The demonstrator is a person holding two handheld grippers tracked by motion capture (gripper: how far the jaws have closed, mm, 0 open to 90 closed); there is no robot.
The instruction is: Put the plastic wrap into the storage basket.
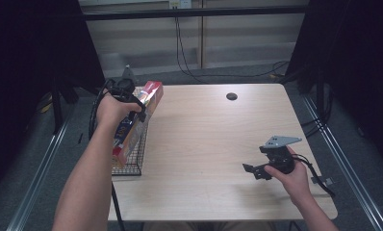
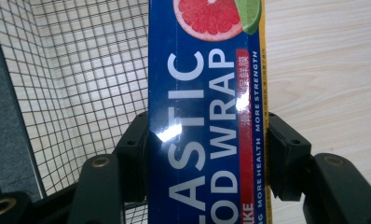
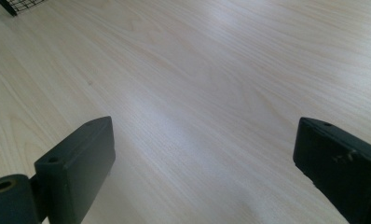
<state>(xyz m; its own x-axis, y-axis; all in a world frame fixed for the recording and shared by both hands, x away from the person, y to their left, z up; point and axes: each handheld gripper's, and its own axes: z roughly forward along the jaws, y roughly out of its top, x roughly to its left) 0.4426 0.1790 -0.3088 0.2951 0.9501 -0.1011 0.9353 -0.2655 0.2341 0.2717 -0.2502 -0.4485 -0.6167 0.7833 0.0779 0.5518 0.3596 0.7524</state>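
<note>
The left gripper (image 2: 207, 154) has its jaws clamped across the narrow width of the plastic wrap box (image 2: 207, 116), whose long axis runs away from the jaws, tilted over the wire basket (image 1: 134, 154) at the counter (image 1: 218, 144) edge. The right gripper (image 1: 257, 171), jaws apart and empty, rests well away from the basket.

The high view looks forward and down over the whole wooden table (image 1: 213, 144). The left gripper view sits close above the wire basket (image 2: 81, 84) at the table's left edge. The right gripper view looks low across bare tabletop, sharing the basket's corner (image 3: 23, 4) with both others.
</note>
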